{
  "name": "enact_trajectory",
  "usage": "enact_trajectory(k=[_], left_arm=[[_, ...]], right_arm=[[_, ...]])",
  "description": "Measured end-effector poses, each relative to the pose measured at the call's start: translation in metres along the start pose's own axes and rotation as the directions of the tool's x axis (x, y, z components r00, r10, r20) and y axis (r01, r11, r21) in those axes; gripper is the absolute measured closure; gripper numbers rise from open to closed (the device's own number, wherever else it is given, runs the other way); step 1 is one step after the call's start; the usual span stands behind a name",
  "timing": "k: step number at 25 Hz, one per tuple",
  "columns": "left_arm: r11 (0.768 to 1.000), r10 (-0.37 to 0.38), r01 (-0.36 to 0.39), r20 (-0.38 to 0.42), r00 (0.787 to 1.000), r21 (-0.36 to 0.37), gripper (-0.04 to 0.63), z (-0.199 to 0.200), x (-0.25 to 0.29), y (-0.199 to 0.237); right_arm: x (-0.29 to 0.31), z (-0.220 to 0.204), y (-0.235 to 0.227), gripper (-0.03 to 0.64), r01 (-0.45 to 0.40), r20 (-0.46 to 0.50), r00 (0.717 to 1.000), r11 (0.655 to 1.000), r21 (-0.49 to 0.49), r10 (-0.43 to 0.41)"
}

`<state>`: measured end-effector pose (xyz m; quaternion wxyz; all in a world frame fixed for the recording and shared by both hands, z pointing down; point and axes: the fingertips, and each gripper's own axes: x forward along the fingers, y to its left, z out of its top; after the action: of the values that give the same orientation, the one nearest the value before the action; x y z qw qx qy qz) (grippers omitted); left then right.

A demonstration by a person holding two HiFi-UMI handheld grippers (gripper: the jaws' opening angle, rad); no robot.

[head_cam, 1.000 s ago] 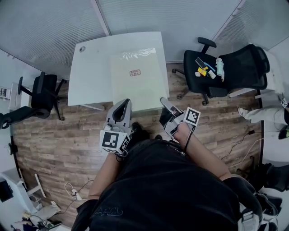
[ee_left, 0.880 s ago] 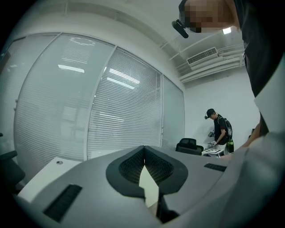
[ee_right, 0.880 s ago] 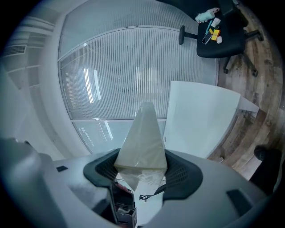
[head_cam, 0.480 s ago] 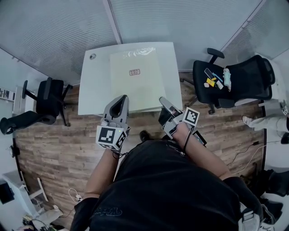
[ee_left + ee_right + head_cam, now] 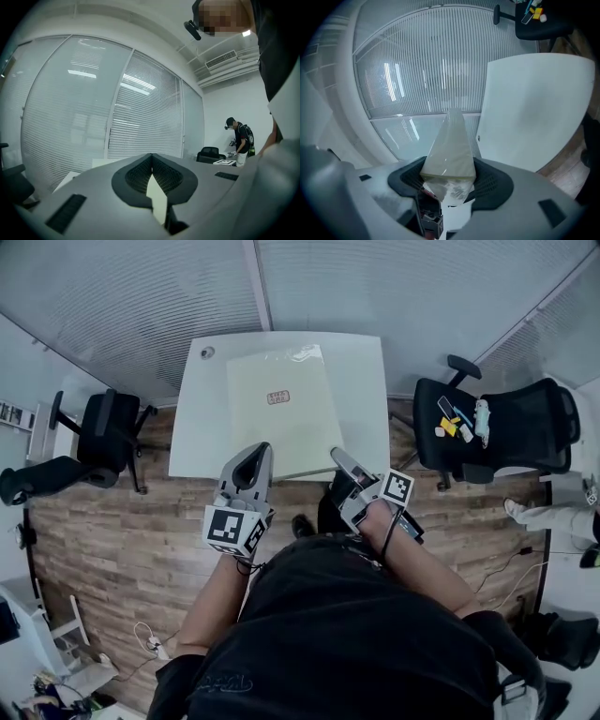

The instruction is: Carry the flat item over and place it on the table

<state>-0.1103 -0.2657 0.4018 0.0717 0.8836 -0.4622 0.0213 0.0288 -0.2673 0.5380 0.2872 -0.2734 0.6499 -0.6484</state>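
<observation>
Both hand-held grippers grip one flat package (image 5: 281,418), a pale cream rectangle in clear wrap with a small reddish label on top. The left hand-held gripper (image 5: 251,457) has its jaws pressed together on the package's near edge. In its own view only a thin pale sliver of that edge shows between the dark pads. The right hand-held gripper (image 5: 340,457) is clamped on the near right corner, and its own view shows crinkled clear wrap bunched between its jaws.

From the head view the package stretches away from the person over the white bench (image 5: 370,381), with its near edge about level with the bench's near edge. Whether it touches the top cannot be told. A small round grommet (image 5: 207,352) sits in the bench's far left corner.

A black office chair (image 5: 497,423) stands just right of the bench, with several small coloured items (image 5: 457,418) on its seat. Another black chair (image 5: 103,427) stands to the left on the wooden floor (image 5: 112,531). Glass walls with blinds (image 5: 394,287) stand behind the bench. In the left gripper view a second person (image 5: 241,140) stands far off by a wall.
</observation>
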Motion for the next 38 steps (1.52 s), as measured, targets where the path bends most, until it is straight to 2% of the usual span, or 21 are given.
enact_trajectory(k=[4,8,14,18,27,38], left_arm=[[1.000,0.027,-0.027,-0.008,1.000,0.000,0.581,-0.003,0.005,0.007],[0.999,0.047,-0.047,-0.047,0.998,0.003,0.581,-0.016,0.021,0.016],[0.996,0.083,-0.085,-0.074,0.994,-0.023,0.581,-0.024,0.044,0.029],[0.994,0.090,-0.095,-0.097,0.991,-0.047,0.581,-0.034,0.059,0.036],[0.979,0.137,-0.157,-0.148,0.979,-0.127,0.581,-0.063,0.079,0.051],[0.973,0.154,-0.180,-0.175,0.972,-0.143,0.581,-0.071,0.102,0.063]], right_arm=[[0.013,0.012,-0.007,0.322,-0.003,-0.015,1.000,1.000,0.005,0.003],[0.024,0.027,-0.020,0.322,0.017,-0.040,0.999,1.000,0.006,-0.017],[0.042,0.055,-0.032,0.322,0.035,-0.072,0.997,0.999,0.000,-0.035],[0.046,0.070,-0.052,0.322,0.069,-0.087,0.994,0.998,-0.012,-0.070],[0.046,0.093,-0.095,0.322,0.158,-0.108,0.982,0.987,0.026,-0.154],[0.052,0.113,-0.132,0.321,0.220,-0.094,0.972,0.974,0.051,-0.215]])
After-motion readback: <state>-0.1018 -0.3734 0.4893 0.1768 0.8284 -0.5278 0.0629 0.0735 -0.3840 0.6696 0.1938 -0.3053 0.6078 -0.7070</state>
